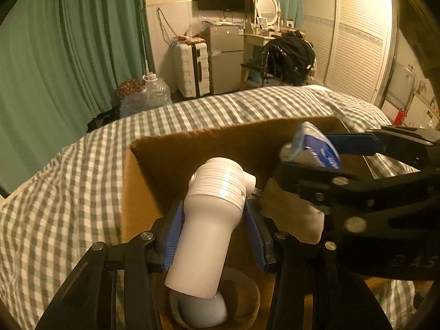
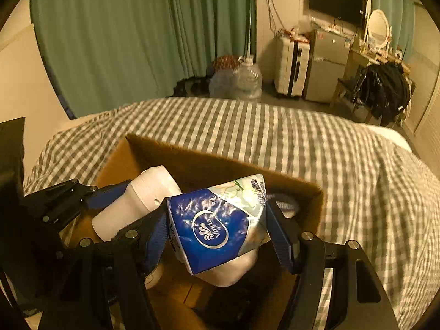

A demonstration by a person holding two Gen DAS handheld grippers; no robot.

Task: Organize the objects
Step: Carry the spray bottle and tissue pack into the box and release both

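An open cardboard box [image 1: 176,148] [image 2: 209,162] sits on the checked bed. My left gripper [image 1: 213,214] is shut on a white hair dryer [image 1: 211,211] [image 2: 137,200], held over the box's left part. My right gripper [image 2: 217,220] [image 1: 310,151] is shut on a blue and white Vinda tissue pack [image 2: 217,225] [image 1: 313,145], held over the box's right part. Below the dryer in the box lies a brown bowl [image 1: 247,299] with a white ball [image 1: 203,313] in it. A white soft item [image 2: 233,269] lies under the tissue pack.
The bed with a grey-checked cover [image 1: 68,192] [image 2: 343,165] surrounds the box. Beyond it stand green curtains [image 1: 68,41], water jugs [image 1: 155,90], a white suitcase [image 1: 192,68], a small fridge [image 1: 225,57] and a chair with a black bag [image 1: 288,60].
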